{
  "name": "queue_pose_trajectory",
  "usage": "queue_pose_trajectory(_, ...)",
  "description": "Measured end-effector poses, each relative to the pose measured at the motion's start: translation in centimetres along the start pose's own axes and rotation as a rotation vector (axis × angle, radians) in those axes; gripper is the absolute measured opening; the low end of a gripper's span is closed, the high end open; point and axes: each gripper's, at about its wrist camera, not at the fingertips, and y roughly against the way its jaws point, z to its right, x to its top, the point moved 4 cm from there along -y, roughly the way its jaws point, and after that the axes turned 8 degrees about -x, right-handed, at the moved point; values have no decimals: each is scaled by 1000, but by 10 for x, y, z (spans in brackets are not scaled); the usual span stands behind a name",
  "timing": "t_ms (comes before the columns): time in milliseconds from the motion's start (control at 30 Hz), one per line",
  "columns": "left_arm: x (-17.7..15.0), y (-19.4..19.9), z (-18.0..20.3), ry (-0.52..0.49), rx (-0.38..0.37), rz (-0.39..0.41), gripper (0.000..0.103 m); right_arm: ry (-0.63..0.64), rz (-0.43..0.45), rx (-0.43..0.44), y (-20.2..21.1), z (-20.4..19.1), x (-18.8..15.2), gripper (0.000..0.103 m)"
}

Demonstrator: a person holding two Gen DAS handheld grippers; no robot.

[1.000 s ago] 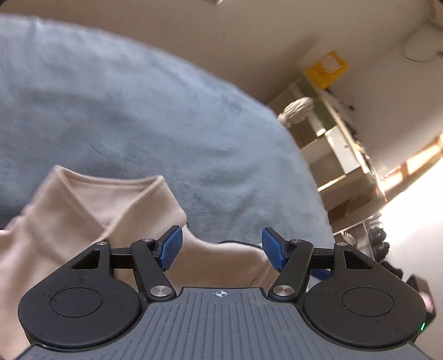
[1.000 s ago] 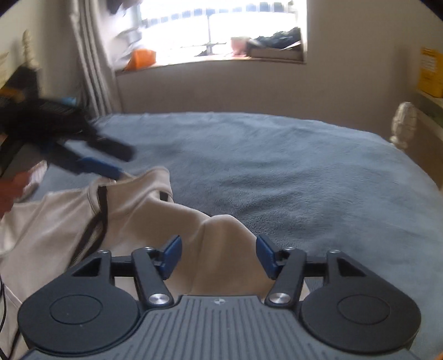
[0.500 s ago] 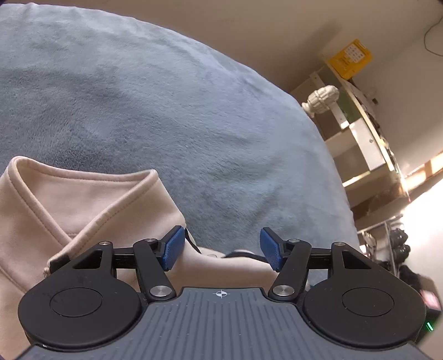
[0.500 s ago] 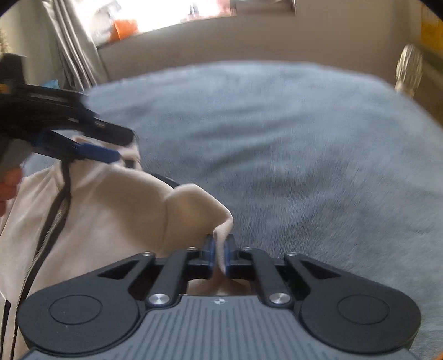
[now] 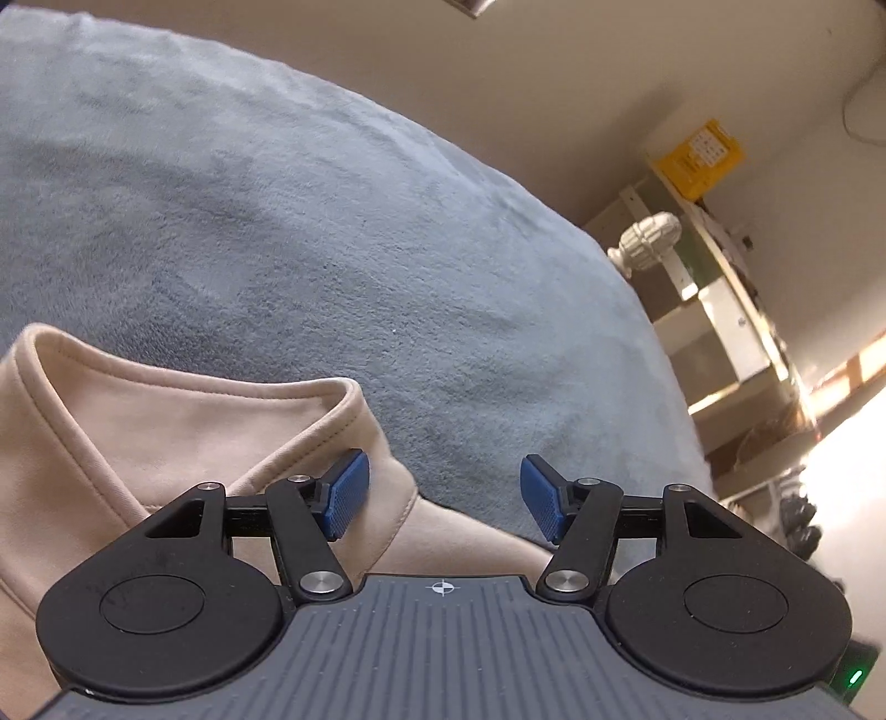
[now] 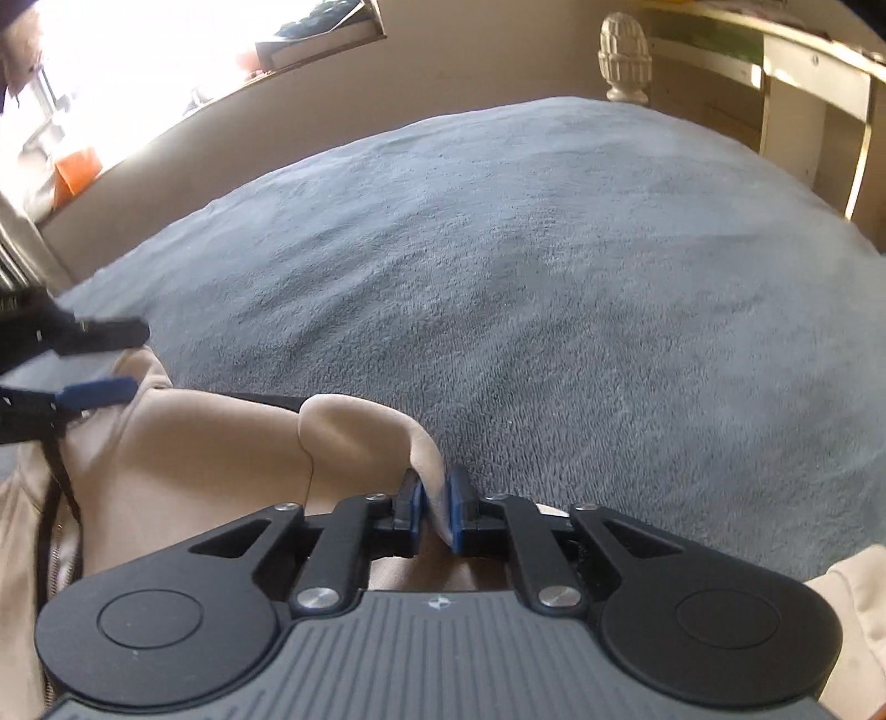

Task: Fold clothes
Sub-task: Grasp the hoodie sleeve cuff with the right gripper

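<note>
A beige zip-up garment (image 5: 166,421) lies on the grey-blue blanket (image 5: 332,249); its stitched collar edge curls up in front of my left gripper (image 5: 440,498). That gripper is open, its left pad against the collar fabric and nothing pinched. In the right wrist view the garment (image 6: 210,443) fills the lower left, its dark zipper (image 6: 61,476) at the far left. My right gripper (image 6: 436,509) has a raised fold of the beige cloth between its pads; the jaws are narrow and opening slightly. The left gripper (image 6: 119,360) reaches in from the left over the collar.
The blanket (image 6: 554,304) stretches far ahead of both grippers. A white bedpost finial (image 6: 624,52) and a pale desk (image 6: 803,83) stand at the bed's far corner. A yellow box (image 5: 698,158) sits on a shelf. A bright windowsill (image 6: 310,44) lies behind.
My right gripper went from open to closed on a fold of the beige cloth, sinking and rolling. The left gripper dropped closer to the collar, still open.
</note>
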Motion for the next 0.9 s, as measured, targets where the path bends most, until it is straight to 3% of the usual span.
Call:
queue_pose_trajectory(133, -5, 15, 9, -75, 4, -3, 62, -87, 74, 37, 38, 15, 0, 37)
queue_pose_trajectory(367, -29, 48, 43, -272, 21, -99, 62, -342, 213, 161, 149, 70, -43, 40)
queue_pose_trajectory(633, -72, 98, 82, -416, -26, -229, 65, -541, 147, 126, 204, 120, -119, 40)
queue_pose_trajectory(800, -144, 109, 94, -473, -113, -325, 65, -691, 120, 100, 207, 150, -160, 40)
queue_pose_trajectory(900, -189, 109, 99, -469, -153, -340, 65, -722, 93, 50, 195, 161, -165, 40)
